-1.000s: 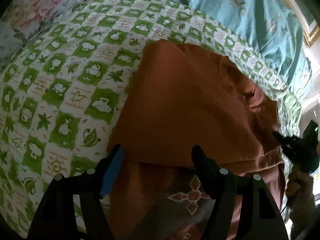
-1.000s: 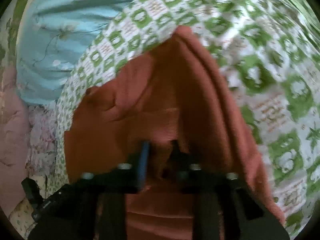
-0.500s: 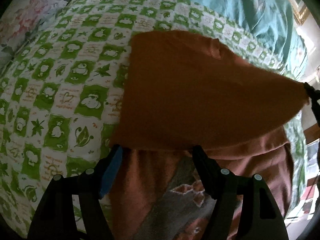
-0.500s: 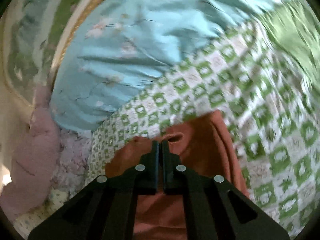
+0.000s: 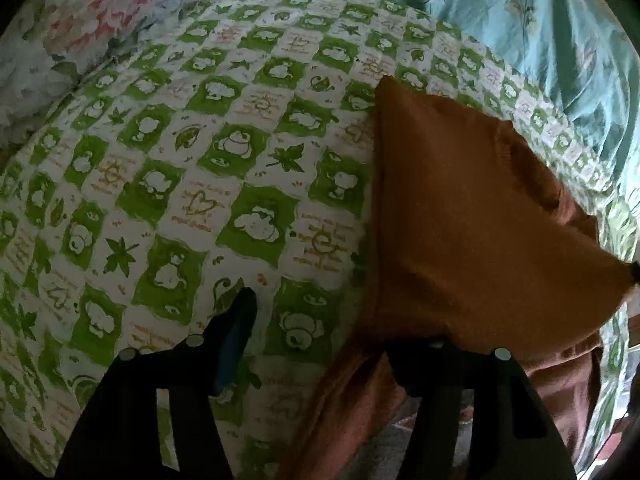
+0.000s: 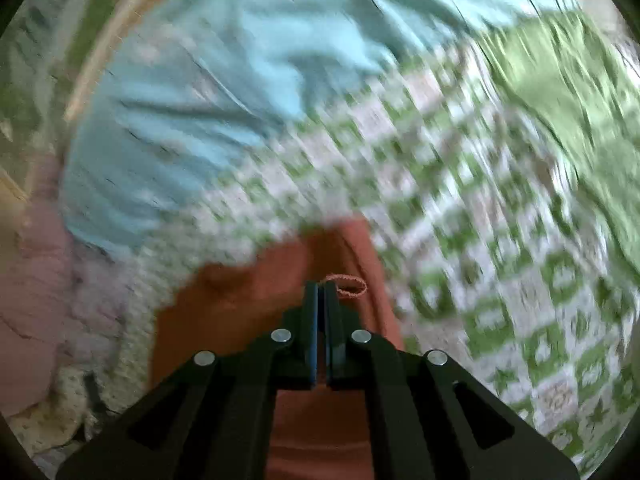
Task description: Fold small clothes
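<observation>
An orange-brown small garment (image 5: 472, 216) lies on the green-and-white checked bedspread (image 5: 224, 168). Its upper layer is lifted and stretched toward the right, where the tip of my right gripper (image 5: 554, 274) pinches its corner. My left gripper (image 5: 324, 320) is open; its left finger (image 5: 240, 320) rests over the bedspread, and its right finger is hidden under the garment's edge. In the right wrist view my right gripper (image 6: 320, 292) is shut on the garment (image 6: 240, 300), a small loop of thread beside its tip. That view is motion-blurred.
A teal floral quilt (image 5: 520, 12) lies along the far side of the bed. A pink floral pillow (image 5: 80, 28) is at the far left. A pink cloth (image 6: 28, 300) lies at the left of the right wrist view.
My right gripper has closed on the garment's edge and pulled it up and across. My left gripper has shifted left, so its left finger is now over bare bedspread.
</observation>
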### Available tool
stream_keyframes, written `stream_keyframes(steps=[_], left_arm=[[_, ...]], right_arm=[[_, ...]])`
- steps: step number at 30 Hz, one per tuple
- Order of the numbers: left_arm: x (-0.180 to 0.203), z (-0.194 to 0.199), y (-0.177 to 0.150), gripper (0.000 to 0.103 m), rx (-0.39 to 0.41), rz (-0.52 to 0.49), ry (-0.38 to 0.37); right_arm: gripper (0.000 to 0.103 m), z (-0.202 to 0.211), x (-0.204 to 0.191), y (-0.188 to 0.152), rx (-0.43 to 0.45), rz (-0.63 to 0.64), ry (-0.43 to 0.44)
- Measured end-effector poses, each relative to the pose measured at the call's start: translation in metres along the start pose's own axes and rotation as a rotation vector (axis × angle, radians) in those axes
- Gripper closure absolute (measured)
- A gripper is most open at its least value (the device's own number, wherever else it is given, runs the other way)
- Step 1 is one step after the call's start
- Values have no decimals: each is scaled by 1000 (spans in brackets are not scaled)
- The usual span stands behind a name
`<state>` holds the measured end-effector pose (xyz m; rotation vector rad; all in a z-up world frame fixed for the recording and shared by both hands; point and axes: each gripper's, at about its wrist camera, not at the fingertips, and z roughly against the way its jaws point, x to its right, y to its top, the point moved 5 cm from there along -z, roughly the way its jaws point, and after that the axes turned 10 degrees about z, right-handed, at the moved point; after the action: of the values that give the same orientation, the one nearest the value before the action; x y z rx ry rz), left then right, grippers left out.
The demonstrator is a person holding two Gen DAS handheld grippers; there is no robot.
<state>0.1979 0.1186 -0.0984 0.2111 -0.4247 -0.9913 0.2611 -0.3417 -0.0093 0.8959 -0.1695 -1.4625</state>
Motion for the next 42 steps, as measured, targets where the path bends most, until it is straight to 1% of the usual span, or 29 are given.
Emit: stream_keyframes(steps=[3,7,11,12,14,16,18,19,21,22,23,24,25,26,27,28,29,30,32,33,34,35,36,37,38,39,40,42], left_arm=[[-6,-3,1,43,-13,33,-4],[-22,-5,3,43,-38,104,-53],[-23,-4,2,43,-44,107,-55],[-23,-4,2,43,-50,104,-56],[-27,-2,2,43,-66,96,-67],[-34,5,-3,43,-83,80,-89],[-38,16,-6,43,-93,66,-137],[-39,24,-6,43,-92,59,-173],[-40,36,-5,43,-88,56,-216],[-40,40,-3,41,-85,59,-232],[-38,44,1,38,-80,66,-259],[-35,46,7,35,-71,70,-278],[-31,46,13,35,-65,71,-284],[-26,44,20,35,-61,70,-287],[-18,41,29,34,-58,66,-297],[-10,37,36,31,-55,63,-301],[-2,30,46,31,-53,55,-295],[9,24,59,31,-55,35,-280],[35,19,84,31,-35,-42,-287],[49,19,94,29,-20,-88,-287],[72,16,109,22,-6,-174,-277],[89,9,119,21,-6,-232,-271],[109,1,128,21,-3,-312,-254],[122,-5,134,21,-1,-353,-239],[138,-17,141,21,-16,-413,-225],[148,-26,144,21,-39,-447,-225],[157,-38,146,21,-67,-479,-220],[172,-66,148,21,-141,-538,-203]], right_arm=[[100,-16,5,-19,-57,34,-43],[100,-39,17,-41,-126,40,-70],[100,-48,25,-51,-158,40,-82],[100,-49,28,-52,-166,45,-94],[100,-44,33,-52,-174,62,-146],[100,-36,40,-51,-167,45,-172],[99,-25,45,-47,-146,17,-167],[99,-21,45,-45,-139,14,-162],[99,-18,42,-39,-135,22,-153],[99,-19,40,-36,-135,28,-146],[96,-23,36,-31,-137,40,-134],[87,-28,32,-24,-143,59,-125],[79,-36,29,-17,-148,76,-118],[62,-40,28,-12,-145,83,-108],[55,-48,26,-3,-135,89,-91],[55,-55,24,5,-121,100,-83],[55,-61,23,12,-114,110,-81],[55,-71,24,21,-118,121,-83],[55,-83,22,37,-123,138,-64],[55,-90,17,48,-123,166,-46],[54,-95,12,57,-129,204,-33],[54,-105,4,66,-159,259,-9],[54,-116,-3,71,-203,308,14],[53,-126,-8,76,-236,356,24],[51,-132,-11,79,-251,392,29],[44,-142,-17,83,-277,437,47],[41,-153,-22,84,-316,467,81],[39,-169,-28,81,-373,519,120]])
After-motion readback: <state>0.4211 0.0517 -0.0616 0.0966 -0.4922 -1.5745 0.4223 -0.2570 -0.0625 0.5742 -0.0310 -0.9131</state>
